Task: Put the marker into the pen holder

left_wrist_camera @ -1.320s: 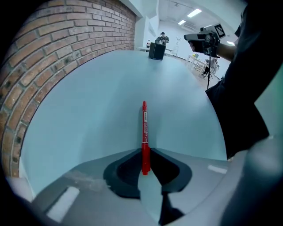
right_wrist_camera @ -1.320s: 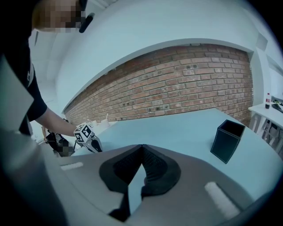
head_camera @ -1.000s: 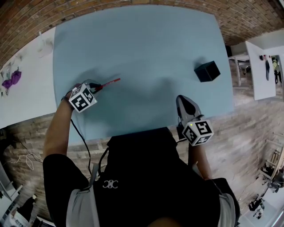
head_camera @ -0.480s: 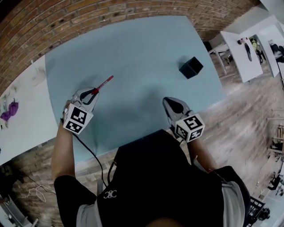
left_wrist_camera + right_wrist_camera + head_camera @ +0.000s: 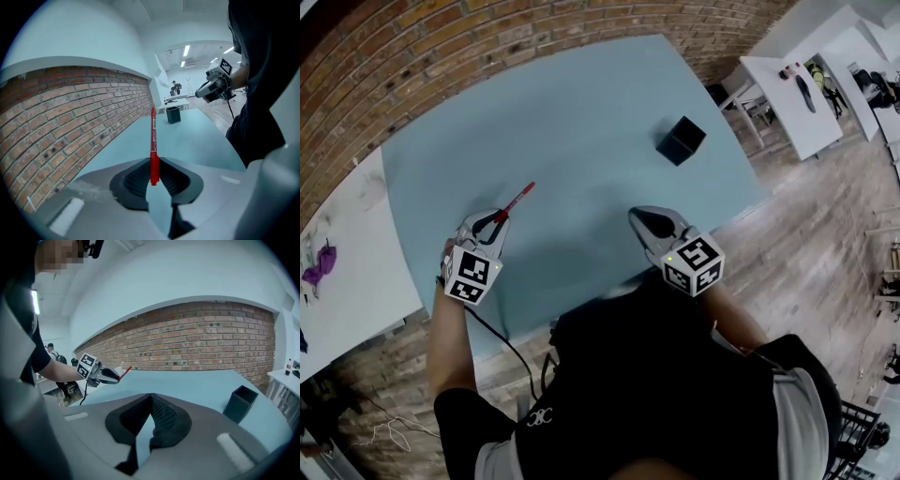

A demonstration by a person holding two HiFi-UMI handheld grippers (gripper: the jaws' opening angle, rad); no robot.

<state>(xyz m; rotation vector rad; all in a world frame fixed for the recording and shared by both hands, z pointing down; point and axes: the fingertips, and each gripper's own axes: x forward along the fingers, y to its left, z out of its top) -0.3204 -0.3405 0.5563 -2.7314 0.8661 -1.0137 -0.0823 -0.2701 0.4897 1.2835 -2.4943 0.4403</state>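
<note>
My left gripper (image 5: 494, 223) is shut on the red marker (image 5: 515, 202), which sticks out ahead of the jaws over the blue table (image 5: 581, 122). In the left gripper view the red marker (image 5: 153, 140) stands clamped between the black pads, pointing toward the black pen holder (image 5: 173, 114) far across the table. The pen holder (image 5: 681, 140) is a small black open box near the table's right edge. My right gripper (image 5: 647, 223) hovers at the table's near edge with its jaws closed and nothing in them. The right gripper view shows the pen holder (image 5: 239, 403) at lower right and the left gripper (image 5: 115, 376) at left.
A brick floor (image 5: 441, 37) surrounds the blue table. White tables (image 5: 342, 262) stand at the left, one bearing a purple object (image 5: 319, 275); another white table (image 5: 792, 98) stands at the right. A black cable (image 5: 502, 337) trails from the left gripper.
The left gripper with the marker has lifted off the table and drawn slightly toward me. The head view has swung, so the pen holder and table appear shifted left.
</note>
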